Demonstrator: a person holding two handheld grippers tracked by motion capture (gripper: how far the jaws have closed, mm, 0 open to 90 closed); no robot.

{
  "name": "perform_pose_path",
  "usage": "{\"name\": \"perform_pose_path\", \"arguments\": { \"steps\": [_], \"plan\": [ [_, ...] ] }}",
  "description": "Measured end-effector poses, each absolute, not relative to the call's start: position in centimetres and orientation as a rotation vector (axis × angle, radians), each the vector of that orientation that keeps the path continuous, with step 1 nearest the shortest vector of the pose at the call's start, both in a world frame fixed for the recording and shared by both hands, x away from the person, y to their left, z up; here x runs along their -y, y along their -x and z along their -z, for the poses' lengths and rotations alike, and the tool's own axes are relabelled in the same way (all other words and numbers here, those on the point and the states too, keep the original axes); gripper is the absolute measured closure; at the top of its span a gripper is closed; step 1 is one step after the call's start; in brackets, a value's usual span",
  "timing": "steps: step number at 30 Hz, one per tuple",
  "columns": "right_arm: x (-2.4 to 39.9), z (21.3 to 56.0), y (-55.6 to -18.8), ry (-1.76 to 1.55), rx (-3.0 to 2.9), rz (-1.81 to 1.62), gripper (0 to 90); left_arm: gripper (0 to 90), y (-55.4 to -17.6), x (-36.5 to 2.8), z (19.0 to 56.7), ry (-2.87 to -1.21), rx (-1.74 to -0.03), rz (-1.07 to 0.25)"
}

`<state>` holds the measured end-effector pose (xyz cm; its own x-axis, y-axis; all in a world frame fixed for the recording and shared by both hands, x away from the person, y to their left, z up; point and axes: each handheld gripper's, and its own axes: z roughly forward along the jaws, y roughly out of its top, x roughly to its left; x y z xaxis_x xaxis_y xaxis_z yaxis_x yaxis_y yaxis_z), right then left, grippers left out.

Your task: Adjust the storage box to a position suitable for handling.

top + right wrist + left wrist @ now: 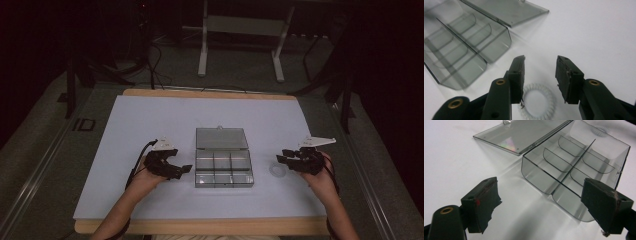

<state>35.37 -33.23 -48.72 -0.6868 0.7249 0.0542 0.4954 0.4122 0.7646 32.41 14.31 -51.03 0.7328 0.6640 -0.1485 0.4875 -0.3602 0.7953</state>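
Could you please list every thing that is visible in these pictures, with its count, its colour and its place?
compartment box: one, clear grey, lid open and lying flat behind it, middle of the sheet.
spiral hair tie: one, white, on the sheet right of the box, below the right gripper's open jaws.
sheet: one, white, covers the table.
table: one, wooden edge.
frame: one, white, on the floor behind the table.
left gripper: one, black, open, left of the box.
right gripper: one, black, open, over the hair tie.

Hair tie [278, 170] on table [150, 120], just R of open box [223, 170]
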Motion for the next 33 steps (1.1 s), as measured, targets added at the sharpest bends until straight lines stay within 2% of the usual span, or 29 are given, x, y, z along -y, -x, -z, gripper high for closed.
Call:
{"name": "perform_pose_path", "arguments": {
  "steps": [3,5,14,33],
  "plan": [
    [33.9,49.3,-35.1,-1.077,-2.383,-1.142,61.2,14.2,-32.1,-14.9,51.4,-2.018,-0.888,-0.242],
    [34.2,49.8,-34.9,-1.075,-2.388,-1.131,62.3,8.7,-32.1,-15.2,51.8,-2.023,-0.898,-0.227],
    [35.1,51.9,-34.5,-1.07,-2.405,-1.074,61.7,8.6,-30.6,-16.2,53.1,-1.986,-0.886,-0.252],
    [34.3,53.6,-35.7,-1.096,-2.412,-0.949,75.7,8.6,-29.8,-16.2,53.8,-1.988,-0.865,-0.269]
  ]
}}
